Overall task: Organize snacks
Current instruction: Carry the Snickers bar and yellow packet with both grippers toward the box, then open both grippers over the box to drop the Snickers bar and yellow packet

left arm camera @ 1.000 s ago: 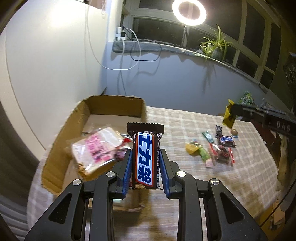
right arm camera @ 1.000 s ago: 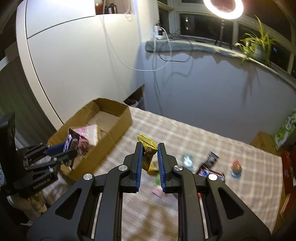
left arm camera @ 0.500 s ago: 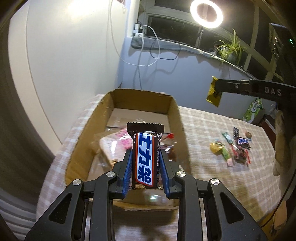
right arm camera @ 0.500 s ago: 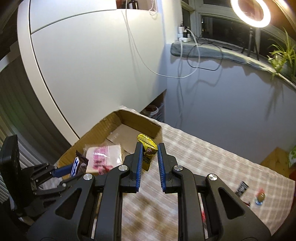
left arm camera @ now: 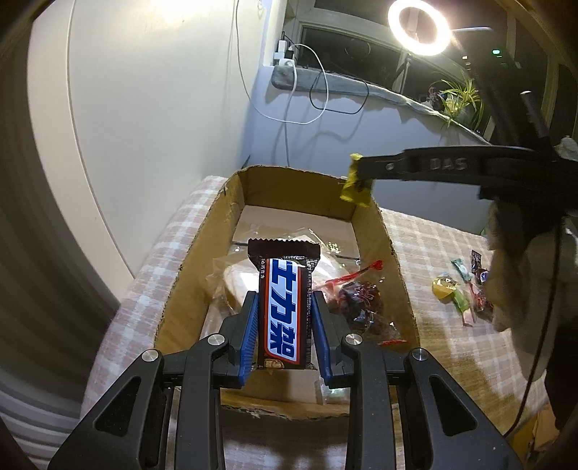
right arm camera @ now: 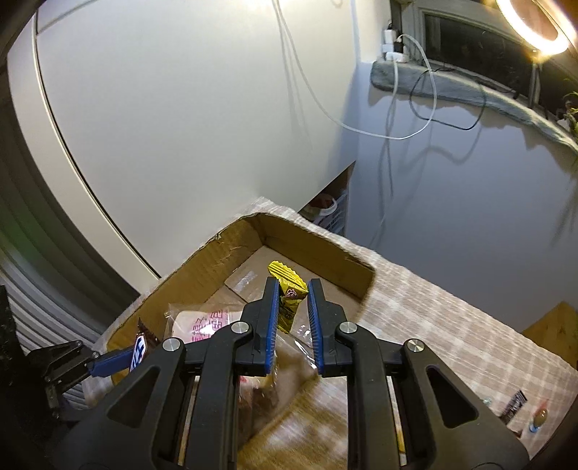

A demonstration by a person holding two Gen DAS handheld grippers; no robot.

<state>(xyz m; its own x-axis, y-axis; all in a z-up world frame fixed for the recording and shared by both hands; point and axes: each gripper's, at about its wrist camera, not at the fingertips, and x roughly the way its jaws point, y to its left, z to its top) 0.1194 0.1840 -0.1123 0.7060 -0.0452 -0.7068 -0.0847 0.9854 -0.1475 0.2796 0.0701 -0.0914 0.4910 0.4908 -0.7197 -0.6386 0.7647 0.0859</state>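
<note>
My left gripper (left arm camera: 285,307) is shut on a brown, blue and white chocolate bar (left arm camera: 283,307), held upright above the near end of the open cardboard box (left arm camera: 397,274). My right gripper (right arm camera: 292,289) is shut on a small yellow snack packet (right arm camera: 287,296) and holds it over the box (right arm camera: 213,260). In the left wrist view the right gripper's tip with the yellow packet (left arm camera: 356,184) hangs above the box's far right corner. In the box lie a pink and white clear-wrapped pack (right arm camera: 206,321) and a dark red wrapped snack (left arm camera: 359,303).
Several loose candies (left arm camera: 462,289) lie on the checked tablecloth (left arm camera: 451,343) right of the box. White wall, hanging cables (left arm camera: 307,94) and a windowsill with a ring light (left arm camera: 419,27) stand behind. The table's left edge runs close beside the box.
Both grippers have moved towards the box. The right gripper has carried the yellow packet from over the table to above the box. The left gripper is now closer over the near end.
</note>
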